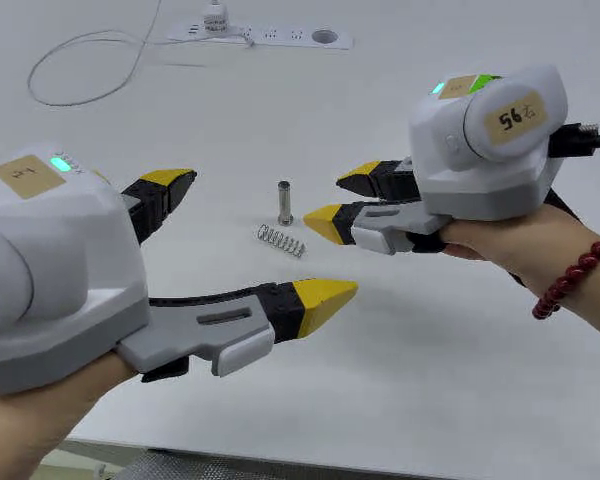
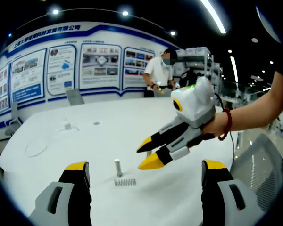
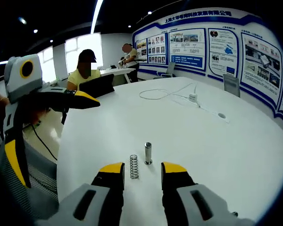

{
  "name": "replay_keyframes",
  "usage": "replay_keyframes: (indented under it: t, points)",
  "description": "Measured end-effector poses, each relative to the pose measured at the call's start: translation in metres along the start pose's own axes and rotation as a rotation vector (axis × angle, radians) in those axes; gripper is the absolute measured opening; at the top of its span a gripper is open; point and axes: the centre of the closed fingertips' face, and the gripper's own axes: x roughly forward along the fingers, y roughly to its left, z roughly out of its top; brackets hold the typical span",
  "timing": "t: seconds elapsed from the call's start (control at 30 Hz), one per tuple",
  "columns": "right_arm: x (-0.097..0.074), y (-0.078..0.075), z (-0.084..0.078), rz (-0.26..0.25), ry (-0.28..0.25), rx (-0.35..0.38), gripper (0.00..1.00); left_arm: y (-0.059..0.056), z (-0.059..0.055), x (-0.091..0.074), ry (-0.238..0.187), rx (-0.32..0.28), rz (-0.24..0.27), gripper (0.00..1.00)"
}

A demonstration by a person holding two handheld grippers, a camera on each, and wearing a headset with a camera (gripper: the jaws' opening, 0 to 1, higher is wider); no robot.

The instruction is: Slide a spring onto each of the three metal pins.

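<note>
pin (image 1: 284,202): shiny metal | spring (image 1: 281,240): metal wire | table (image 1: 430,380): matt

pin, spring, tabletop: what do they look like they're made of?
The pin looks like steel: dull grey, soft sheen. The spring is thin bare metal wire, probably steel. The tabletop is smooth matte white, perhaps laminate; the look leaves it open.
</note>
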Motion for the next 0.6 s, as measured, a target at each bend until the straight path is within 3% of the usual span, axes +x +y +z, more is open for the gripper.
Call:
replay_keyframes:
  t: [0.6]
  points:
    - [0.030, 0.013, -0.028, 0.045, 0.094, -0.006, 0.26, 0.007, 0.000, -0.005, -0.008, -0.013, 0.018, 1.00]
